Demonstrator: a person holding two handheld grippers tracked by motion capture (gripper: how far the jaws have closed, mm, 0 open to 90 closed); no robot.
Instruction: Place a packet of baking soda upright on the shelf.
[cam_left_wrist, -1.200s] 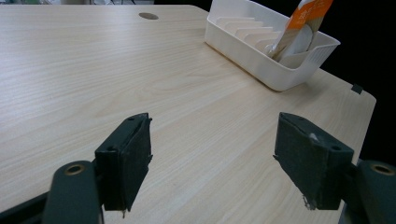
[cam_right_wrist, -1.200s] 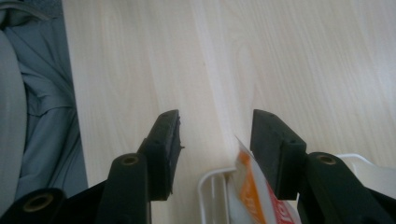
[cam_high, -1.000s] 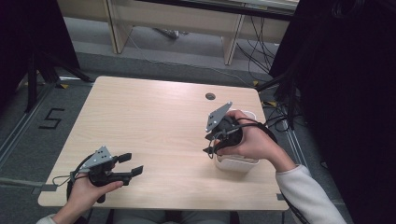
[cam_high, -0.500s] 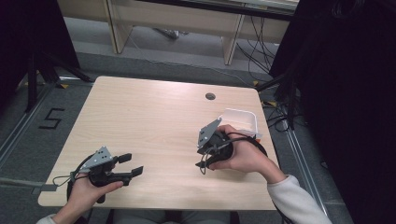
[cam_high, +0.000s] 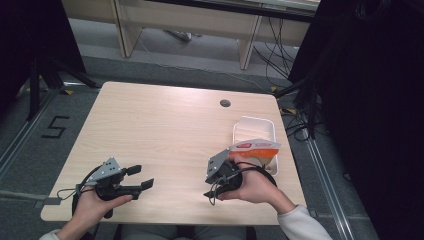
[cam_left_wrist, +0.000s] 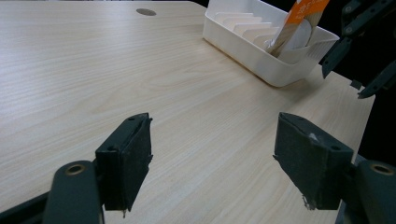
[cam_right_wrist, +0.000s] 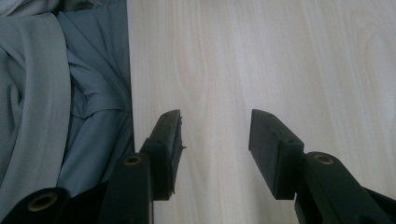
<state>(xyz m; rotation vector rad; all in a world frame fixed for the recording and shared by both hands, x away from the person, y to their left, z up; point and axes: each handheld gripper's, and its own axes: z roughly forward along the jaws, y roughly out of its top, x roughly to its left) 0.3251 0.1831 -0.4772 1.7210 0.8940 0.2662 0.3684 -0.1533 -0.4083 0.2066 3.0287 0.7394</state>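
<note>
While the pale wood-grain tabletop (cam_high: 165, 130) lies matte and smooth, with rounded corners and a small dark round hole (cam_high: 225, 103) toward its 1 o'clock edge, the left hand-held gripper (cam_high: 136, 178) rests near the 7 o'clock corner, gripped from below by the left hand (cam_high: 92, 207), its body level and its two black jaws pointing toward 3 o'clock. Its jaws stand spread with nothing between them; in the left gripper view the blocky pads (cam_left_wrist: 128, 161) look dark and slightly rough. A grey three-cornered plate tops its body, and a thin cable loops behind it. Further right, the right hand-held gripper (cam_high: 214, 187) sits low over the tabletop at about 5 o'clock, the right hand (cam_high: 252, 185) wrapped around it and a white sleeve (cam_high: 305, 225) behind; its jaws point back toward the person's edge and are parted, holding nothing, with bare wood and grey cloth (cam_right_wrist: 56, 93) beyond them in the right gripper view. At 3 o'clock stands a white plastic tray (cam_high: 254, 131), rectangular with rounded corners and ribbed inside, and an orange-and-white packet (cam_high: 255, 148) leans in its near end, just beside the right hand. Compared with a second ago, the right hand has dropped from over the tray toward the person, uncovering the tray, while the left has kept its place.
</note>
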